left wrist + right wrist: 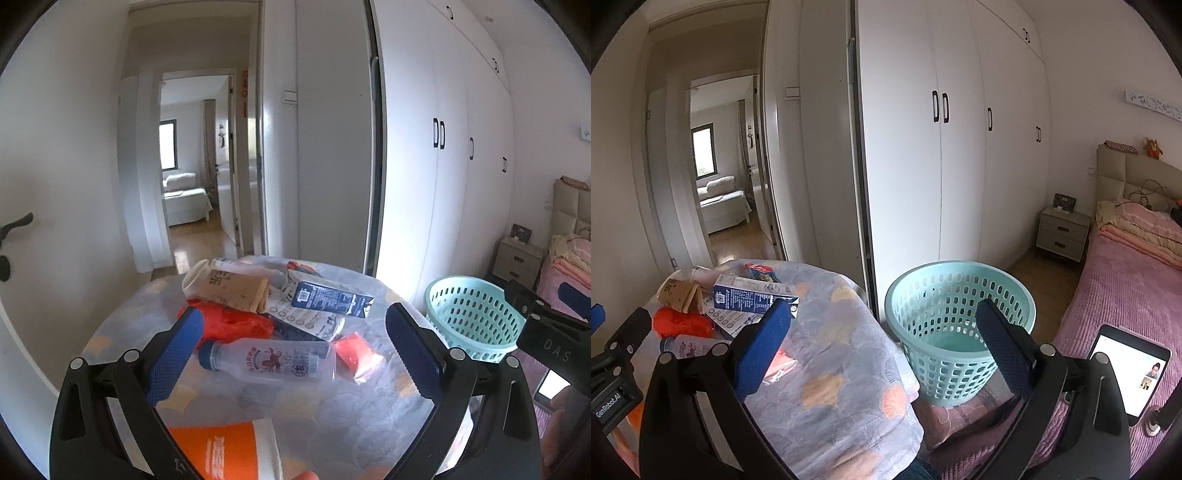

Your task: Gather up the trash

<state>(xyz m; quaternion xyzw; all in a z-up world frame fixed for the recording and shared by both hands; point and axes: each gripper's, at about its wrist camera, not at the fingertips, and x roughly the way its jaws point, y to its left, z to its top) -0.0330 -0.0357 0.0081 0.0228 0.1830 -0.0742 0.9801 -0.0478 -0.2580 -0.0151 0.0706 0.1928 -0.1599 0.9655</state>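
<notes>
Trash lies on a small table with a grey patterned cloth [314, 413]: a clear plastic bottle [269, 360] on its side, a blue carton [330, 297], a brown paper cup [225, 286], an orange plastic bag [236, 325], a red wrapper [356, 354] and an orange-and-white cup [229, 450] at the near edge. My left gripper [295, 354] is open, with the bottle between its fingers. My right gripper [882, 339] is open and empty, between the table [842, 354] and the teal basket [956, 325]. The carton [753, 295] and bag [681, 323] show there too.
The teal basket [476, 317] stands right of the table. A white wardrobe [960, 147] is behind it. A bed with a pink cover [1126, 295] and a lit tablet [1130, 373] are at the right. An open doorway [192, 166] is beyond the table.
</notes>
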